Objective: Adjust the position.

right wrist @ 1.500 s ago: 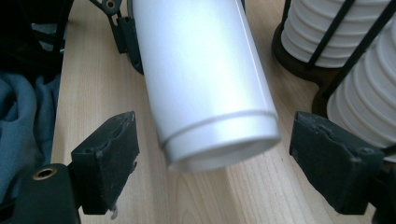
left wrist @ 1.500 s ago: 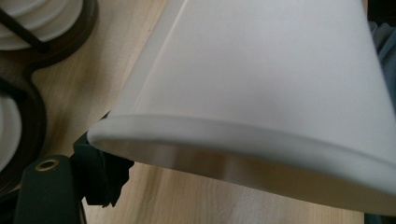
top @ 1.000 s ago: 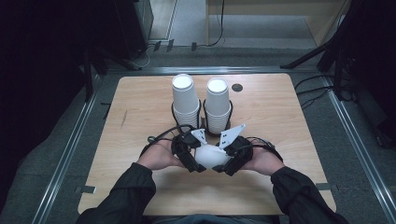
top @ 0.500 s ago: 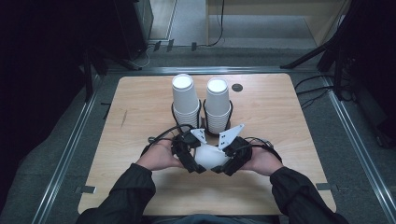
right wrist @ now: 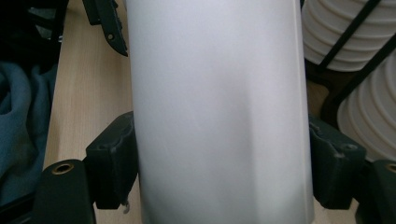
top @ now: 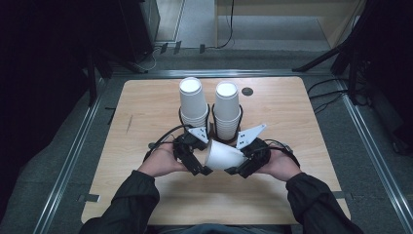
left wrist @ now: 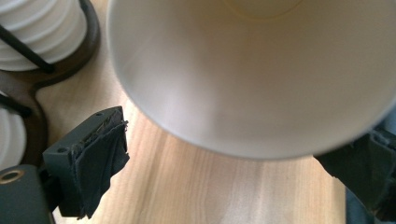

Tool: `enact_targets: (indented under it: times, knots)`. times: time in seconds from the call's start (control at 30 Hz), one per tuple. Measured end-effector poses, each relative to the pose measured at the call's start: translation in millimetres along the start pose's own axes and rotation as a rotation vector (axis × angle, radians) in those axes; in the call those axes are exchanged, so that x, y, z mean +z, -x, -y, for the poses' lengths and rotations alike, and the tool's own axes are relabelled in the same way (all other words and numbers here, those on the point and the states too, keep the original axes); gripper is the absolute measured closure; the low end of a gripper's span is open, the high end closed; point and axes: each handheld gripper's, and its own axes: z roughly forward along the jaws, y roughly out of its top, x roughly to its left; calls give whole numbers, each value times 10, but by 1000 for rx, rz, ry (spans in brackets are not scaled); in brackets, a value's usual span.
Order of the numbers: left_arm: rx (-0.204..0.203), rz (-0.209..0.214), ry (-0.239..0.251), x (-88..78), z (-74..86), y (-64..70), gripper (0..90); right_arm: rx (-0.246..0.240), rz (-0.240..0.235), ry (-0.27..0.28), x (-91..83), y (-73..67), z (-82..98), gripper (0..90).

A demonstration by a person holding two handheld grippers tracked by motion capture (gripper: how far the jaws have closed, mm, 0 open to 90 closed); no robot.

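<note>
My right gripper (right wrist: 219, 163) clamps the sideways paper cup (top: 223, 156), its mouth between my left gripper's (left wrist: 243, 154) parted jaws, above the surface (top: 146, 107); squeezing harder could crush its thin wall

We see a plain white paper cup (top: 224, 156) with a cream-tinted inside, lying between the black left gripper (top: 191, 155) and the black right gripper (top: 247, 157), each topped by a pale grey plate. Two stacks of white cups (top: 210, 106) near the tabletop's far edge stand in a dark brown holder (left wrist: 28, 88) with black wire. The tabletop (top: 146, 107) is light wood with fine grain; the sleeves (top: 127, 204) are black.
</note>
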Motion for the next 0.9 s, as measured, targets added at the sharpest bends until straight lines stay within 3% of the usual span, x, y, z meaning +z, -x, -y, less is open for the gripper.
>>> enact_targets:
  times: [0.3,0.6,0.77,0.9]
  knots:
    - [-11,-11,67,-92,43,-25,40,16,24,79,-132,51,30,221]
    - [-46,-13,181,-208,74,-47,40,32,22,126,-215,66,53,221]
    - [-53,35,239,-223,44,-21,39,24,9,159,-233,46,36,220]
    - [-43,43,248,-196,8,8,29,10,-5,166,-218,31,25,220]
